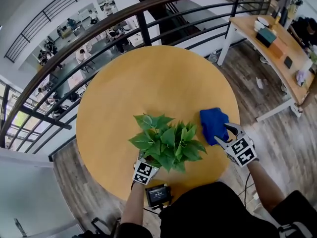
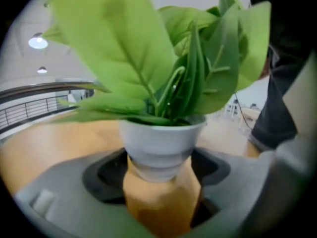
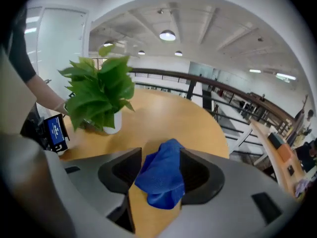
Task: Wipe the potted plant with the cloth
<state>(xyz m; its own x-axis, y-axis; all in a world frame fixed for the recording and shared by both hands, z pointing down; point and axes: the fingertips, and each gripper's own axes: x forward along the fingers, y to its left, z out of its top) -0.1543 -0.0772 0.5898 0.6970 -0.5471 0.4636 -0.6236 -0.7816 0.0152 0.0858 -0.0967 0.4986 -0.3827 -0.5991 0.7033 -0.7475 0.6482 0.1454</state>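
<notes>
The potted plant point(image 1: 167, 142) stands by the near edge of the desk point(image 1: 148, 78), and we judge it still unwiped. Our left claw point(image 2: 161, 185) sets its jaws apart on either side of the pot, not pressing. The blue cloth point(image 1: 213, 123) lies toward the right edge, between the parted jaws of our right claw point(image 1: 226, 134), not yet clamped. Lifting the cloth and all the wiping remain.

Your round wooden counter point(image 1: 148, 78) fills mid-frame in the head view. Behind it, upper left, you see a dark railing point(image 1: 145, 31) with people point(image 1: 81, 56) on a lower floor beyond. Upper right stands a long second counter point(image 1: 245, 28) on plank flooring point(image 1: 257, 98); a small blue-screened device point(image 1: 157, 195) sits bottom centre.
</notes>
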